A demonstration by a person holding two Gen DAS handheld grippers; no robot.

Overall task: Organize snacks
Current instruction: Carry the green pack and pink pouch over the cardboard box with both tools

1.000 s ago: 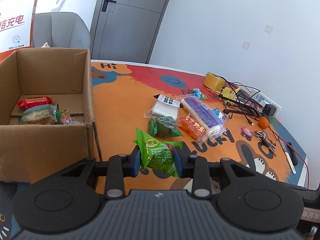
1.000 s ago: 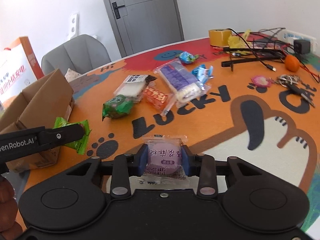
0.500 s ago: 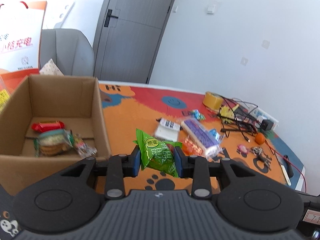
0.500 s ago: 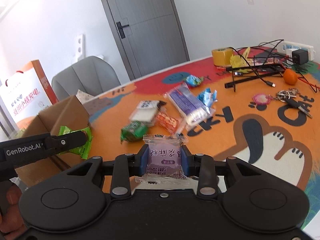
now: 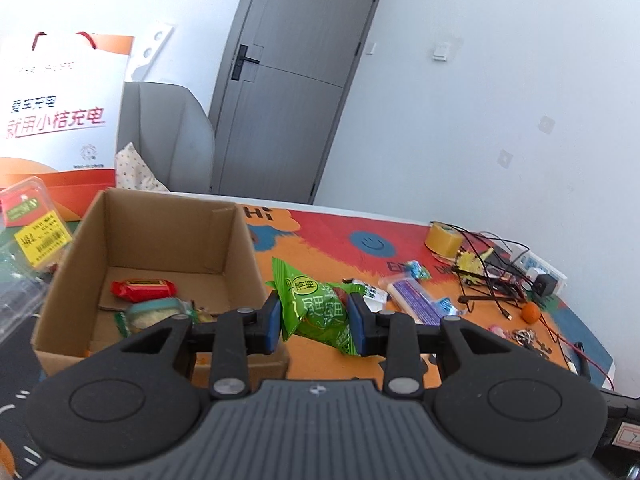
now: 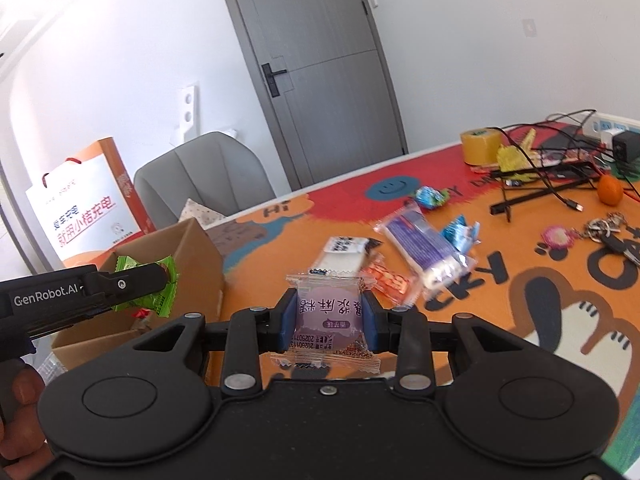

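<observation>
Both claws have risen off the counter (image 6: pixel 520 300). My left claw (image 5: pixel 314 316) grips the green packet (image 5: pixel 316 308) beside the cardboard box (image 5: pixel 240 248); my right claw (image 6: pixel 329 318) grips the purple mochi (image 6: pixel 328 316). I'd carry left over the opening before releasing low.

You are holding two snacks, one per gripper: a green packet (image 5: pixel 316 308) in the left gripper (image 5: pixel 314 316) and a purple packet (image 6: pixel 329 312) in the right gripper (image 6: pixel 329 320). One cardboard box (image 5: pixel 236 236) is showing at least three packets (image 5: pixel 143 289) inside. About six loose snacks (image 6: pixel 424 244) are lying on the table (image 6: pixel 520 320).
</observation>
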